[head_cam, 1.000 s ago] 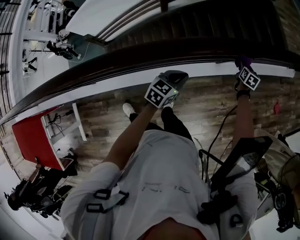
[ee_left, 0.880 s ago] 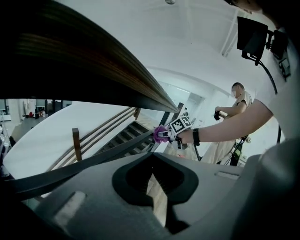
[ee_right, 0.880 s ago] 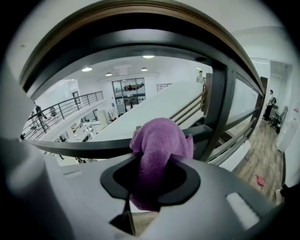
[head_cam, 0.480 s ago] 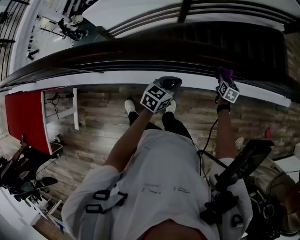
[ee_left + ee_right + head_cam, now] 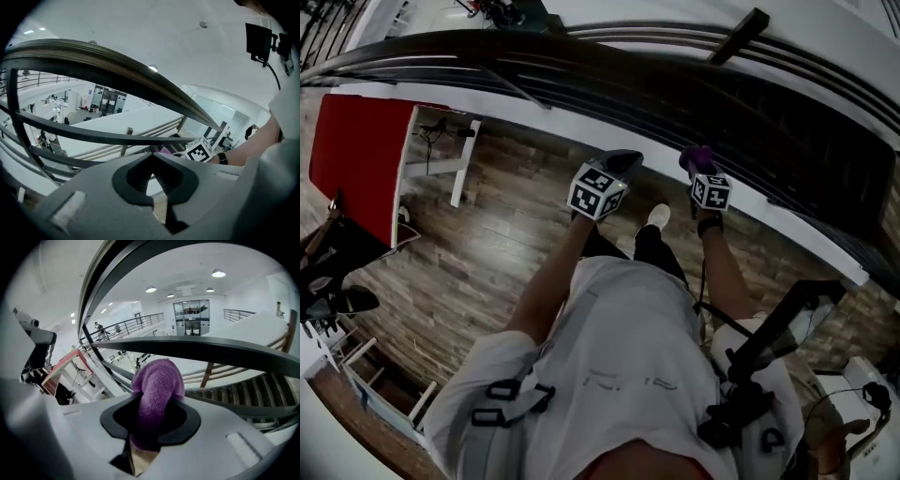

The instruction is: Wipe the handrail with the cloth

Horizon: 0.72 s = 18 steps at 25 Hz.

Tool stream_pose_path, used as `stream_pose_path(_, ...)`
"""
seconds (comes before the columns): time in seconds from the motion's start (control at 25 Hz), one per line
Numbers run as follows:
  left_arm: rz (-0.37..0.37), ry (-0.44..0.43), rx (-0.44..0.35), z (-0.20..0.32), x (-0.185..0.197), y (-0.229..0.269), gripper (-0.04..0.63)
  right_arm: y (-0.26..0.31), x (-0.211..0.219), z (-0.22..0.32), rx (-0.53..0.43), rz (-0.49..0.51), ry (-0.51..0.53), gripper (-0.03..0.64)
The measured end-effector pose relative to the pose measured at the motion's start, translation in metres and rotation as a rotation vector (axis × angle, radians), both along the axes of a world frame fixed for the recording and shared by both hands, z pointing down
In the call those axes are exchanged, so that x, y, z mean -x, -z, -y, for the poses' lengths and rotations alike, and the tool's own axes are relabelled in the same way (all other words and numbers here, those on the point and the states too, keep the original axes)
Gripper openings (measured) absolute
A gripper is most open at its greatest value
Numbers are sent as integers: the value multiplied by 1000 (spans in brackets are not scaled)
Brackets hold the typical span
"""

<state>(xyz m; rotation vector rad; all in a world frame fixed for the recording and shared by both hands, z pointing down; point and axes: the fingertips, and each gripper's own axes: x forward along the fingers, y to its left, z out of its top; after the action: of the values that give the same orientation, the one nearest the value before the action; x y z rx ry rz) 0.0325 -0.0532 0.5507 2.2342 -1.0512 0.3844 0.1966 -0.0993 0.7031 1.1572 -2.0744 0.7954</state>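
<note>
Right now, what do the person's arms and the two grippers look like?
Both the left gripper and right gripper have light grey bodies with black-lined jaws. Each carries a white cube printed with black square markers. The arms are bare below a white short-sleeved shirt; a black wristband sits on the right wrist, and a thin black cable runs down from there.

Wood-plank floor (image 5: pixel 487 253), red table (image 5: pixel 356 150), ceiling lights (image 5: pixel 218 273).

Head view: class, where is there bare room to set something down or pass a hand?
Bare wood floor lies between the red table and the person's legs. The handrail left of the left gripper is free. Tight between it and the right gripper holding the purple cloth.
</note>
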Motion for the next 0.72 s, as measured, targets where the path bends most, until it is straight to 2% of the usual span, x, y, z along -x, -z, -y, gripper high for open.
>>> stream_pose_path(0.28,12,202,27,-11,124,-15,2,-12,168,5,1,50,241,109)
stream_pose_path(0.44,34,271,42,-23,190,-23,2,-14,259,11,-17,80,341,109)
stream_pose_path(0.72,64,349,51,-28,273,-30,2,-14,378,15,-49,105,477,109)
